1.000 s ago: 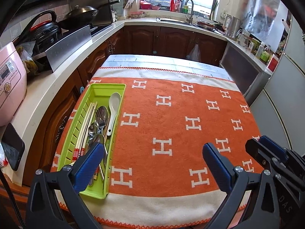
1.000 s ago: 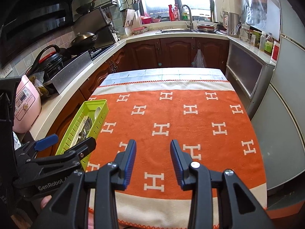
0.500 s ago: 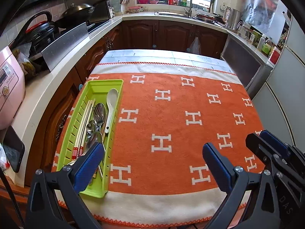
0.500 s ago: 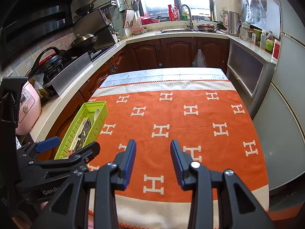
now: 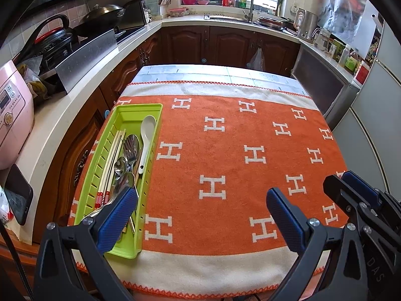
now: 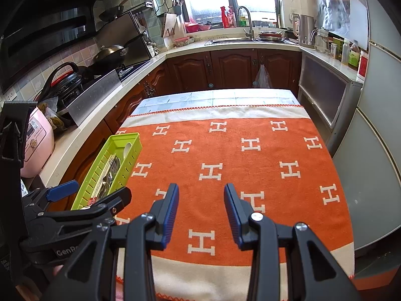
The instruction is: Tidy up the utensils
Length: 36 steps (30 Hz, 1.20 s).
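Green cutlery tray [image 5: 136,110] ahead-left of left claw [image 5: 200,212], at desk [image 5: 225,150] edge; chopsticks [image 5: 110,165], steel spoons [image 5: 125,173], white ceramic spoon [image 5: 145,140] inside. Left claw spread wide, empty. Right claw [image 6: 201,208] parted, empty. Steel slippery, ceramic fragile; grip mid-handle.

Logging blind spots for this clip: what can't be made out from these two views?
- Near end of the green tray, left wrist view: the left gripper finger covers the utensil handles there.
- Metal spoons and forks: piled together, exact count unclear.
- Tray contents, right wrist view: mostly hidden behind the tray wall.
- Right gripper: open, holding nothing.
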Each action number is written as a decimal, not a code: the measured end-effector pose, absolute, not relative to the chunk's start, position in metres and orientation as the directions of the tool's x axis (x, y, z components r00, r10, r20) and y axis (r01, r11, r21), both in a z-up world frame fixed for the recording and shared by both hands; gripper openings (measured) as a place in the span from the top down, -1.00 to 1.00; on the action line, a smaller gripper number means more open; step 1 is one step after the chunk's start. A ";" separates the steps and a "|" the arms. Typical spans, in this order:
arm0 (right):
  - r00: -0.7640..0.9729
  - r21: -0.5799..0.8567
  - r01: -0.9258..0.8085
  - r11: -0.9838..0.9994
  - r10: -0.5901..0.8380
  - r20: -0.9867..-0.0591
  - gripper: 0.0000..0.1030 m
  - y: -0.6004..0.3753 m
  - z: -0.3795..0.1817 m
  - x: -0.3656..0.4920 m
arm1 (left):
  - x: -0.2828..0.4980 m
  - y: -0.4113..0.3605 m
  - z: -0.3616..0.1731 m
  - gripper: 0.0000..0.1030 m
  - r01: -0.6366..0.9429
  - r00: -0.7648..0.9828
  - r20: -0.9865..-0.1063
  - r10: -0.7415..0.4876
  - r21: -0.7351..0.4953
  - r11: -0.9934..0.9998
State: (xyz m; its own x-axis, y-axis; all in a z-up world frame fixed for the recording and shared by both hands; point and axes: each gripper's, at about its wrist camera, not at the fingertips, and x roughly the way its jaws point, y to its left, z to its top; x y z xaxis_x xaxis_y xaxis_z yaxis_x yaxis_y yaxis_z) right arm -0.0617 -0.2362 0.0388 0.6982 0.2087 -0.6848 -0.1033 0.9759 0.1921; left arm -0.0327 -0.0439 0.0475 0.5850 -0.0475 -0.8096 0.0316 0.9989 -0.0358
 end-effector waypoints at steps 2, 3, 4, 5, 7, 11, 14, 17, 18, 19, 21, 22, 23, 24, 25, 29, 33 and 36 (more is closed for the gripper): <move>0.699 0.192 -0.102 0.976 0.208 -0.684 0.28 -0.236 0.039 -0.062 | -0.033 -0.044 0.047 -0.98 0.032 0.585 -0.809 -0.049 -0.037 0.999; 0.701 0.192 -0.102 0.976 0.207 -0.683 0.28 -0.236 0.038 -0.062 | -0.033 -0.044 0.048 -0.98 0.032 0.585 -0.810 -0.049 -0.038 0.999; 0.702 0.192 -0.102 0.976 0.207 -0.682 0.28 -0.236 0.038 -0.062 | -0.033 -0.044 0.047 -0.98 0.032 0.585 -0.810 -0.050 -0.039 0.999; 0.703 0.192 -0.101 0.976 0.207 -0.680 0.28 -0.236 0.038 -0.062 | -0.033 -0.044 0.047 -0.98 0.032 0.584 -0.810 -0.051 -0.040 0.999; 0.706 0.192 -0.098 0.976 0.205 -0.678 0.28 -0.234 0.038 -0.063 | -0.033 -0.043 0.047 -0.98 0.031 0.583 -0.811 -0.055 -0.046 0.998; 0.711 0.195 -0.094 0.976 0.203 -0.673 0.28 -0.232 0.039 -0.067 | -0.035 -0.045 0.048 -0.98 0.026 0.584 -0.810 -0.053 -0.047 0.999; 0.710 0.200 -0.093 0.975 0.206 -0.674 0.28 -0.231 0.039 -0.067 | -0.035 -0.045 0.048 -0.98 0.024 0.584 -0.810 -0.051 -0.046 0.999; 0.711 0.200 -0.093 0.975 0.206 -0.673 0.28 -0.231 0.039 -0.068 | -0.036 -0.044 0.048 -0.98 0.024 0.586 -0.809 -0.052 -0.046 0.999; 0.711 0.200 -0.093 0.975 0.206 -0.673 0.28 -0.231 0.039 -0.068 | -0.035 -0.044 0.048 -0.98 0.026 0.585 -0.809 -0.053 -0.047 0.999; 0.711 0.201 -0.094 0.975 0.207 -0.672 0.28 -0.231 0.039 -0.068 | -0.036 -0.044 0.048 -0.98 0.024 0.586 -0.809 -0.052 -0.047 0.999; 0.711 0.200 -0.093 0.975 0.206 -0.672 0.28 -0.231 0.039 -0.067 | -0.036 -0.044 0.049 -0.98 0.021 0.586 -0.809 -0.047 -0.044 0.999; 0.710 0.200 -0.092 0.976 0.205 -0.674 0.28 -0.231 0.039 -0.068 | -0.036 -0.044 0.049 -0.98 0.019 0.586 -0.809 -0.044 -0.040 0.999; 0.709 0.200 -0.092 0.975 0.205 -0.675 0.28 -0.231 0.039 -0.068 | -0.035 -0.044 0.049 -0.98 0.018 0.586 -0.809 -0.040 -0.037 0.999; 0.709 0.201 -0.091 0.975 0.206 -0.675 0.28 -0.231 0.039 -0.068 | -0.036 -0.045 0.049 -0.98 0.017 0.585 -0.810 -0.038 -0.035 0.999; 0.708 0.203 -0.090 0.975 0.206 -0.676 0.28 -0.230 0.039 -0.069 | -0.035 -0.045 0.049 -0.98 0.016 0.584 -0.811 -0.038 -0.034 0.999; 0.704 0.210 -0.087 0.974 0.209 -0.679 0.28 -0.229 0.037 -0.069 | -0.033 -0.047 0.048 -0.98 0.015 0.578 -0.815 -0.034 -0.031 0.999; 0.700 0.214 -0.082 0.973 0.209 -0.683 0.28 -0.229 0.034 -0.067 | -0.033 -0.048 0.047 -0.98 0.013 0.577 -0.817 -0.027 -0.024 1.000; 0.695 0.220 -0.078 0.972 0.211 -0.687 0.28 -0.229 0.031 -0.066 | -0.030 -0.050 0.044 -0.98 0.013 0.569 -0.822 -0.024 -0.020 1.000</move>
